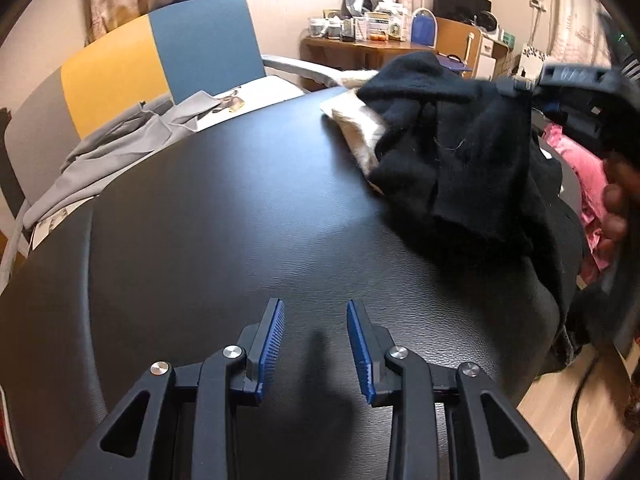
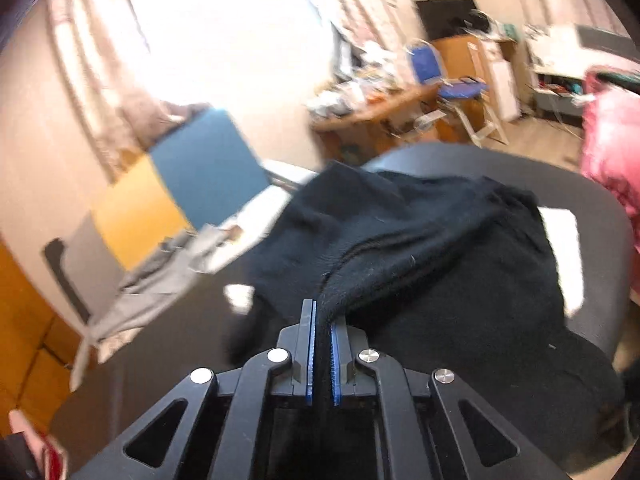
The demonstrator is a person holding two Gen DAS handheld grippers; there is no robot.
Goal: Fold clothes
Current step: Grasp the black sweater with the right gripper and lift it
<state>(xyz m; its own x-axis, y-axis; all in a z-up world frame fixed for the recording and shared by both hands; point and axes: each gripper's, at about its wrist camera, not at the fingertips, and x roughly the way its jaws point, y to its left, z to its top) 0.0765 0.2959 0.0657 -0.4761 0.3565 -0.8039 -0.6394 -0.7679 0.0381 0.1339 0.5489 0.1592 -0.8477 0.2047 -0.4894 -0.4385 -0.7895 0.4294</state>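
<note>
A black fleece garment [image 1: 460, 152] hangs bunched over the right part of the round black table [image 1: 240, 220], lifted at its top. My right gripper [image 2: 323, 312] is shut on a fold of this black garment [image 2: 420, 248], which trails away from the blue pads over the table. In the left wrist view the right gripper [image 1: 520, 86] shows at the upper right, pinching the cloth, with a hand [image 1: 616, 204] behind it. My left gripper [image 1: 316, 308] hovers open over the bare table near its front edge, nothing between its blue pads. A cream garment [image 1: 356, 120] lies under the black one.
A grey garment [image 1: 120, 148] lies on a sofa with blue [image 1: 204, 48] and yellow back panels behind the table. Pink clothes [image 1: 584, 176] pile at the right. A cluttered wooden desk [image 1: 360, 46] stands at the back. Wooden floor [image 1: 560, 420] and a cable show at lower right.
</note>
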